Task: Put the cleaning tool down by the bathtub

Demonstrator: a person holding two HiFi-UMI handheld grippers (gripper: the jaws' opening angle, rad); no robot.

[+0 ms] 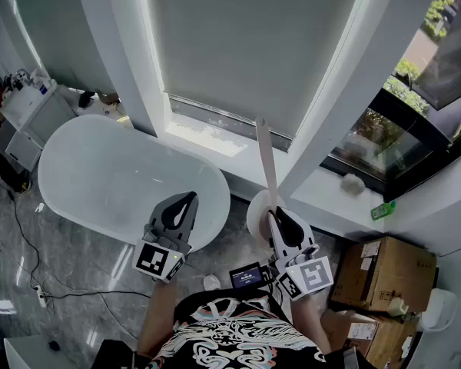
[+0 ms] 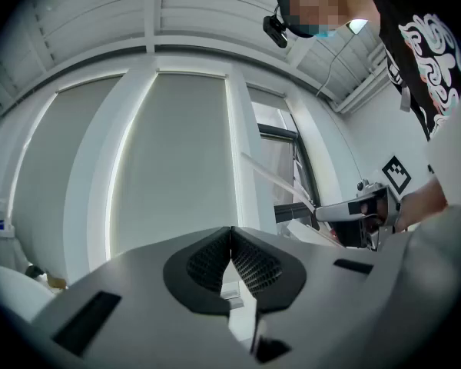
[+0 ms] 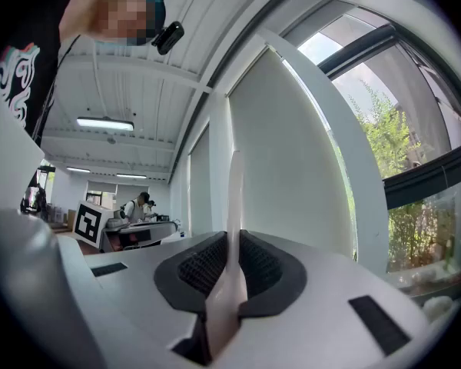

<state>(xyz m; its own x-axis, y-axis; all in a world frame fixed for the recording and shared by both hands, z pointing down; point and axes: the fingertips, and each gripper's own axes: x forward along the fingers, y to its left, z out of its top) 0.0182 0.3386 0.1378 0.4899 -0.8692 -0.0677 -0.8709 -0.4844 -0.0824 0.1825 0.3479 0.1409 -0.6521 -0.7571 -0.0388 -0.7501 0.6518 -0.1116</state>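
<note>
The cleaning tool's long pale handle [image 1: 266, 160] rises from my right gripper [image 1: 276, 220], which is shut on it; in the right gripper view the handle [image 3: 233, 206] runs up between the dark pads. The tool's head is hidden below the gripper. A white oval bathtub [image 1: 84, 175] lies to the left under the window wall. My left gripper [image 1: 180, 206] hovers over the tub's right end, jaws shut with nothing between them; its pads [image 2: 250, 266] meet in the left gripper view. From there the right gripper [image 2: 361, 214] and the handle [image 2: 273, 179] show at right.
A round white stool or bin [image 1: 260, 214] stands right of the tub. Cardboard boxes [image 1: 384, 271] sit at the lower right. A white cabinet [image 1: 31, 110] stands at the tub's far left. Cables [image 1: 38, 283] trail on the marble floor. A window ledge [image 1: 353, 187] runs behind.
</note>
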